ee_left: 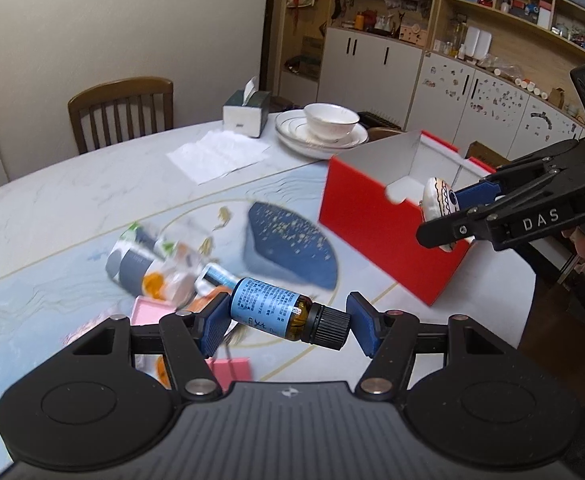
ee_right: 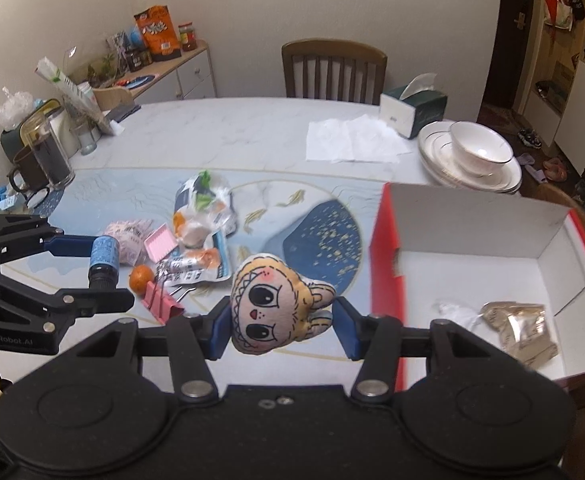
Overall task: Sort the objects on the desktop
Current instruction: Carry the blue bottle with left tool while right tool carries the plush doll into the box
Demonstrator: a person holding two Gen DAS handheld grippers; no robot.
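My left gripper (ee_left: 288,318) is shut on a small brown bottle (ee_left: 280,310) with a blue label and black cap, held sideways above the table; the same bottle (ee_right: 103,256) shows at the left of the right wrist view. My right gripper (ee_right: 280,328) is shut on a small plush cartoon face (ee_right: 272,304), above the mat left of the red box (ee_right: 388,272). In the left wrist view the plush (ee_left: 438,200) hangs over the red box (ee_left: 372,232). Inside the box lie a beige packet (ee_right: 520,328) and a white scrap (ee_right: 452,310).
On the mat lies a heap: snack bags (ee_right: 204,216), a small orange (ee_right: 139,278), pink clips (ee_right: 162,300) and a pink case (ee_right: 159,243). Plates with a bowl (ee_right: 476,152), a tissue box (ee_right: 412,110), napkins (ee_right: 352,140), jars and a mug (ee_right: 40,164) stand around. A chair (ee_right: 334,70) is behind.
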